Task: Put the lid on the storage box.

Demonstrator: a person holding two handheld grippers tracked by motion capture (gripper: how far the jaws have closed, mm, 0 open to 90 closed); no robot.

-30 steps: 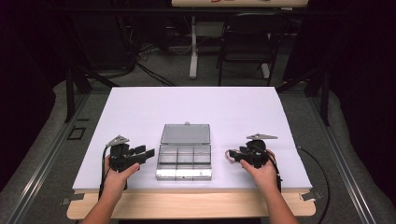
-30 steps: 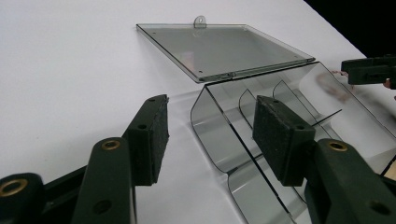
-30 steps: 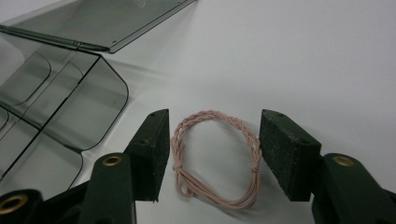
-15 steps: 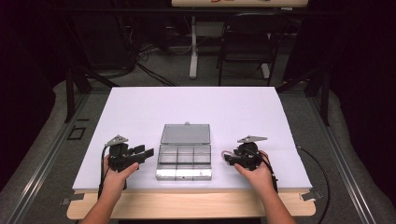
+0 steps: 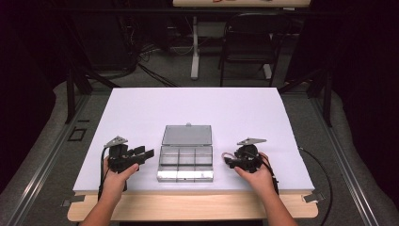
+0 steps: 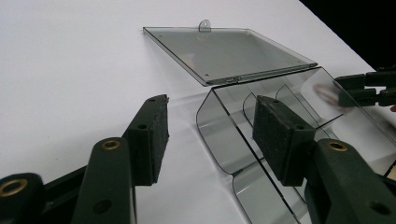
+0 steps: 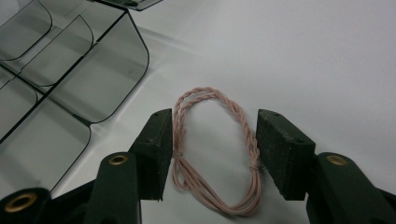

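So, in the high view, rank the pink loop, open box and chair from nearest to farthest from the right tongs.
1. pink loop, between the right tongs on the table.
2. open box, to their left.
3. chair, beyond the table.

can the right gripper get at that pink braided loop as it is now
Probably yes: the right gripper stands open with the pink braided loop lying flat on the table between its pads, nothing in the way.

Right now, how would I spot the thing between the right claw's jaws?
On the white table, look just right of the clear compartment box. There lies a pinkish twisted cord loop, the only soft, coloured item, between the right claw's open jaws.
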